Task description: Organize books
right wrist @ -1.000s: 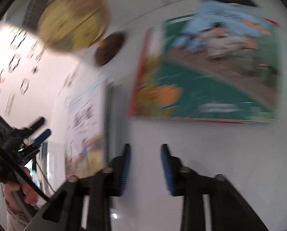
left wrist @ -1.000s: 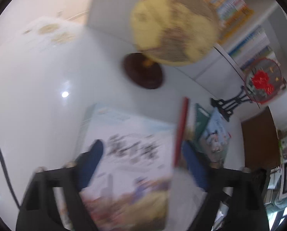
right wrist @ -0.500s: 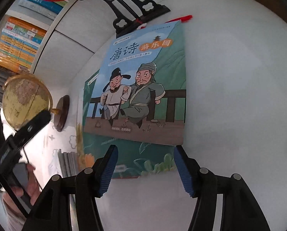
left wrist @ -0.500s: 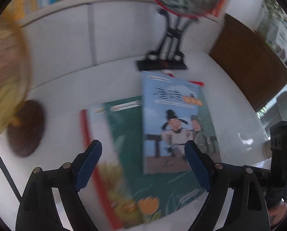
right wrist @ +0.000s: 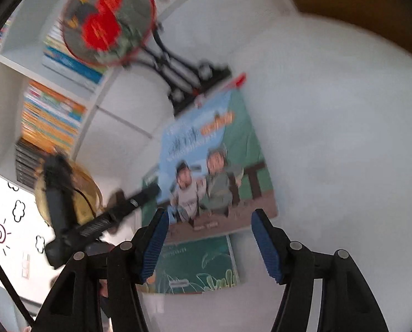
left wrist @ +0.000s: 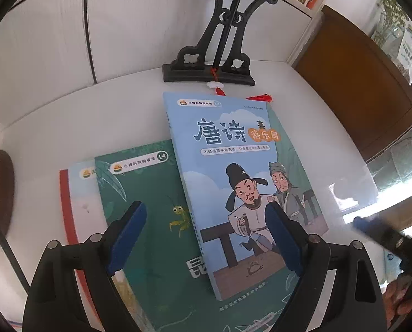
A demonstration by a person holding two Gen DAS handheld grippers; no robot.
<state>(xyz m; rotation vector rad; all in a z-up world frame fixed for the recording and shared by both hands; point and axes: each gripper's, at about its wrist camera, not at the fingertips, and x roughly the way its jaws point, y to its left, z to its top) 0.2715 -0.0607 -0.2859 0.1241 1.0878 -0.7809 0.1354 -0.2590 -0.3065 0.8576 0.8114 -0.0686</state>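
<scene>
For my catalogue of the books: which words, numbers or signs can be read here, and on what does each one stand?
"唐诗": blue book, large title.
"游乐园": same cover, orange badge.
"L4": green book, top label.
Small print on both covers, and the red-edged book's label: too small or hidden.
Shelf book spines: blurred.

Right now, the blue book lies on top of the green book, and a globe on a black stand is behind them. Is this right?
Not quite. The blue book does lie on top of the green book, but the thing on the black stand behind them is a round fan with red flowers, not a globe. The right wrist view shows it.
</scene>
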